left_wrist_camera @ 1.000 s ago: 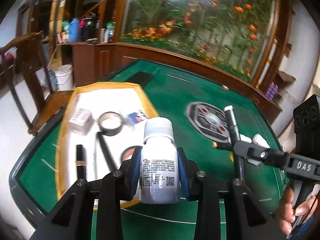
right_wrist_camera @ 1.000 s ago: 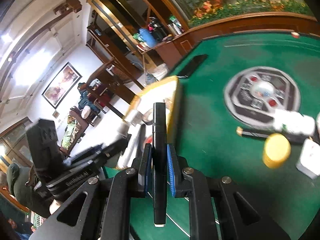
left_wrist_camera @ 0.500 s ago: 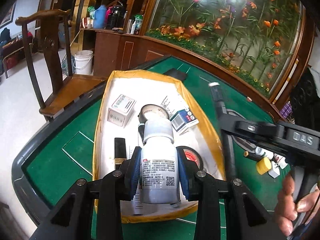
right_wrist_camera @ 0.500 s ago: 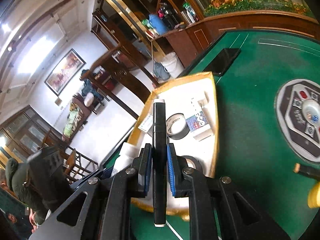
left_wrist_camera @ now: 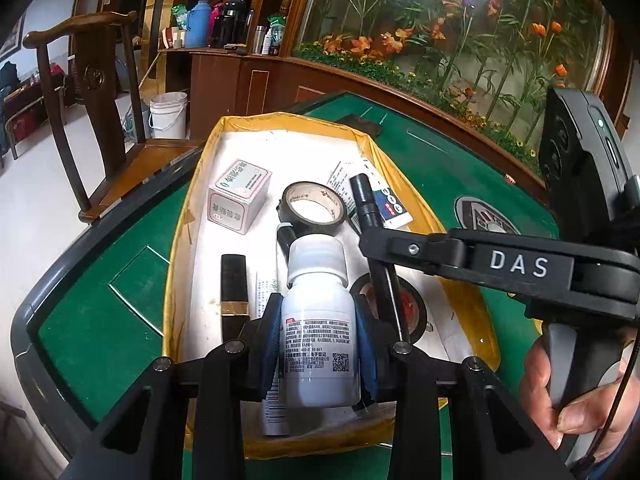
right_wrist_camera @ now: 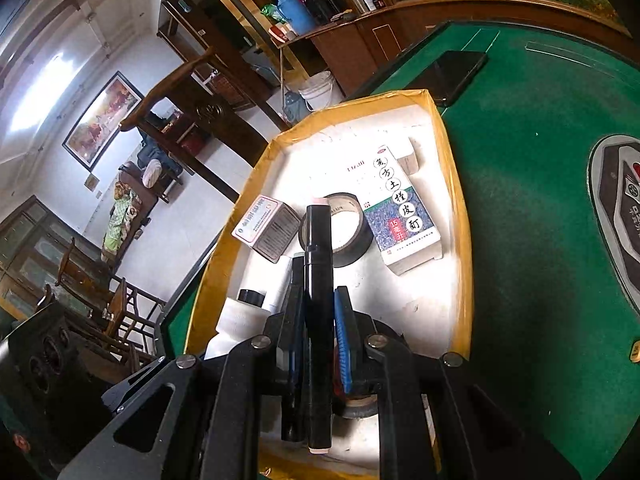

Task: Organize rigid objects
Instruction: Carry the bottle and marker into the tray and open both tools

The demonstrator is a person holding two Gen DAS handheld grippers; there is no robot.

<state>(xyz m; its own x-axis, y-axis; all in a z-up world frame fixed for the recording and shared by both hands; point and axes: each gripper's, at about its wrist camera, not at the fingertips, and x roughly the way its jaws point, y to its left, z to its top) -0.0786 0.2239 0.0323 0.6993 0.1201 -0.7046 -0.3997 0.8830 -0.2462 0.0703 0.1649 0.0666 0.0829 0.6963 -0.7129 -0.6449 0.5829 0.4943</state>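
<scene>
bottle (left_wrist_camera: 318,332) and black marker (right_wrist_camera: 318,308) are the two rigid objects in play, each carried in a gripper; a second ago both hung over the green table (left_wrist_camera: 88,332) with the yellow-rimmed tray (left_wrist_camera: 176,264) off to one side, and now both sit over the tray's white floor, so the carry looks nearly done and setting down is probably next; the left gripper (left_wrist_camera: 318,344) is clamped on the white bottle, its blue pads pressing the labelled sides below the cap, the bottle upright between them and above the near end of the tray; the right gripper (right_wrist_camera: 318,344) is squeezed narrow on the marker, which runs lengthwise between the pads and sticks out past both ends, its tip toward the tape roll (right_wrist_camera: 340,228); already lying in the tray are a small grey box (left_wrist_camera: 239,196), the blue medicine box (right_wrist_camera: 404,216), a black-and-gold tube (left_wrist_camera: 234,284) and a second tape roll (left_wrist_camera: 404,304); free floor looks scarce near the bottle, so a careful placing may be needed; the marker hangs just right of the bottle in the left view.
</scene>
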